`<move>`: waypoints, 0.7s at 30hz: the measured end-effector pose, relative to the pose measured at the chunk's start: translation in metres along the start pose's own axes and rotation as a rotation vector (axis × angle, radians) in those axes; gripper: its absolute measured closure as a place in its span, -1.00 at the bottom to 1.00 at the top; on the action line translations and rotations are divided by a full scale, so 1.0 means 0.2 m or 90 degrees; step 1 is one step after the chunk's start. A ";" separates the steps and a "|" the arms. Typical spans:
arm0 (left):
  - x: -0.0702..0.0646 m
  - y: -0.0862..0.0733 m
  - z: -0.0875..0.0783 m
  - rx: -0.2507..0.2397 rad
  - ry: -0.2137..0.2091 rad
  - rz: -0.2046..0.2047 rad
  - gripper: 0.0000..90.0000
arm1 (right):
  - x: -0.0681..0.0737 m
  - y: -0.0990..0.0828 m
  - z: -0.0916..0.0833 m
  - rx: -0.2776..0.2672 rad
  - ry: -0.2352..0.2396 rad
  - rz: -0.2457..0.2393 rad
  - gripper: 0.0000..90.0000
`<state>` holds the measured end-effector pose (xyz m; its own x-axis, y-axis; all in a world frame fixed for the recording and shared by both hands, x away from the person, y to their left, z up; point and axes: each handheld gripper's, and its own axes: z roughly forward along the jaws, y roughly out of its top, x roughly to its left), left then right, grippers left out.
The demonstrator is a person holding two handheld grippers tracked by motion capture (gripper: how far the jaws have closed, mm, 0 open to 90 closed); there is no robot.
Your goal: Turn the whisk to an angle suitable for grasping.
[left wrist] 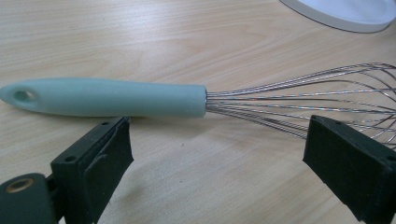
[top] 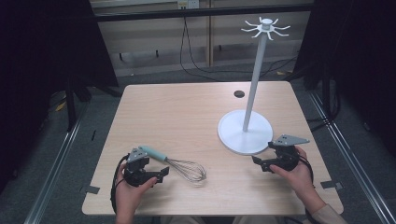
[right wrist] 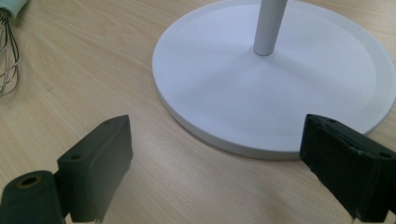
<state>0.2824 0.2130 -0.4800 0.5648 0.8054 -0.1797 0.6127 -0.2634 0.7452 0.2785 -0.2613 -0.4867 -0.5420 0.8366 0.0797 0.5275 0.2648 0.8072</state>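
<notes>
Two grippers: each held in one of the person's hands, both low over the near part of the table (top: 187, 107).
Left gripper (top: 161, 175): near the table's near-left corner, jaws spread wide with nothing between them; in the left gripper view the gripper (left wrist: 215, 158) faces the whisk side-on, its pads clear of it.
Right gripper (top: 262, 163): near the table's near-right corner, jaws likewise wide apart and holding nothing; in the right gripper view the gripper (right wrist: 215, 163) points at the rim of the stand's base.
Whisk (top: 175, 163): lying flat on the table's near-left part, just beyond the left gripper, pale teal handle toward the left edge, wire head toward the middle of the table.
Whisk handle (left wrist: 107, 97): has a hole at its far tip; wires (left wrist: 299, 100) fan out from the other end and pass behind the right-hand jaw in the left gripper view.
Whisk in the right gripper view (right wrist: 9, 46): its wires and the end of its handle at the upper left, well apart from the jaws.
White stand (top: 246, 133): round flat base on the right half of the table, just beyond the right gripper; a thin upright pole (top: 254, 79) rises from the centre to a ring of hooks (top: 266, 27), all bare.
Stand base (right wrist: 280, 84): flat on the wood, not touched by either jaw.
Dark round hole (top: 239, 94): in the tabletop near the far edge, behind the stand.
</notes>
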 end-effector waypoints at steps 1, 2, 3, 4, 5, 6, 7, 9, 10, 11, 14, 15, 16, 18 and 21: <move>0.00 0.00 0.00 0.001 0.001 -0.003 -0.83 | 0.00 0.00 0.00 0.001 0.001 -0.002 -0.80; 0.00 0.00 0.00 0.001 0.001 -0.003 -0.83 | 0.00 0.00 0.00 0.000 -0.001 0.002 -0.80; 0.00 0.00 0.00 0.002 0.000 -0.004 -0.83 | 0.00 0.00 0.00 -0.001 -0.002 0.003 -0.80; 0.01 0.00 -0.01 0.005 0.007 -0.006 -0.83 | 0.00 0.00 0.00 0.000 -0.001 0.006 -0.80; 0.01 0.00 -0.01 0.005 0.007 -0.006 -0.82 | 0.00 0.00 0.00 -0.001 0.000 0.006 -0.80; 0.01 0.00 -0.01 0.004 0.009 -0.008 -0.82 | 0.00 0.00 0.00 -0.001 0.000 0.006 -0.80; 0.02 0.00 -0.02 0.008 0.010 -0.013 -0.80 | 0.00 0.00 -0.01 -0.003 -0.001 0.008 -0.80; 0.03 0.00 -0.02 0.007 0.021 -0.024 -0.77 | 0.00 0.00 -0.01 -0.003 0.001 0.010 -0.80; 0.03 0.00 -0.03 0.008 0.023 -0.031 -0.74 | 0.00 0.00 -0.01 -0.006 0.001 0.007 -0.80; 0.04 0.00 -0.03 0.006 0.030 -0.040 -0.70 | 0.00 0.00 -0.02 -0.005 0.001 0.007 -0.79; 0.06 0.00 -0.04 0.015 0.057 -0.043 -0.59 | 0.00 0.00 -0.02 -0.005 0.002 0.004 -0.79; 0.08 0.01 -0.05 0.021 0.066 -0.036 -0.38 | 0.00 -0.01 -0.03 -0.007 0.002 0.006 -0.79; 0.08 0.01 -0.05 0.021 0.066 -0.036 -0.30 | 0.00 -0.01 -0.04 -0.009 0.001 0.011 -0.79; 0.09 0.02 -0.06 0.033 0.083 -0.021 -0.14 | 0.00 -0.01 -0.04 -0.010 0.000 0.006 -0.79; 0.11 0.03 -0.07 0.052 0.104 -0.023 0.28 | -0.01 -0.02 -0.06 -0.011 -0.003 0.015 -0.79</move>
<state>0.2910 0.2370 -0.4694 0.4488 0.8887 -0.0934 0.6771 -0.2700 0.6846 0.2685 -0.2700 -0.4834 -0.5264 0.8449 0.0953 0.5286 0.2374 0.8150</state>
